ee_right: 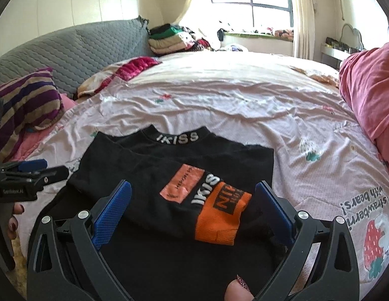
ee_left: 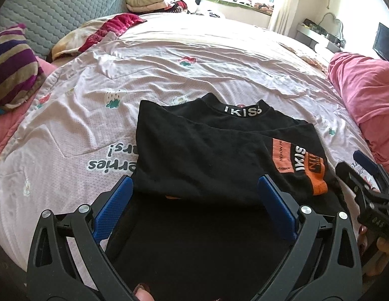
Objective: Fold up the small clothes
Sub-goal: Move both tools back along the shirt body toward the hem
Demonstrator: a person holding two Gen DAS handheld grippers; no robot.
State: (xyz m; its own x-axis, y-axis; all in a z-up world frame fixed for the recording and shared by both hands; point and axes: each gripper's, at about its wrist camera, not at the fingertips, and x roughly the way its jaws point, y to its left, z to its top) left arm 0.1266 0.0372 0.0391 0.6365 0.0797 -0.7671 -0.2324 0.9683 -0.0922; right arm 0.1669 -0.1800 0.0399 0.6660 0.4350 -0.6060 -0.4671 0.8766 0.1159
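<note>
Left gripper point(ee_left: 194, 195): jaws wide apart, nothing pinched; blue pads above the shirt's near fold.
Right gripper point(ee_right: 193, 202): jaws spread, empty, straddling the orange cuff point(ee_right: 219, 222).
Black shirt point(ee_left: 207, 150): folded, lying flat on the pink bedspread point(ee_left: 169, 70) just ahead of both grippers, collar on the far side.
Striped pillow point(ee_left: 13, 70): far left of the left gripper.

Sunlit window point(ee_right: 249, 0), grey headboard point(ee_right: 76, 50), pink bedspread point(ee_left: 194, 57)
</note>
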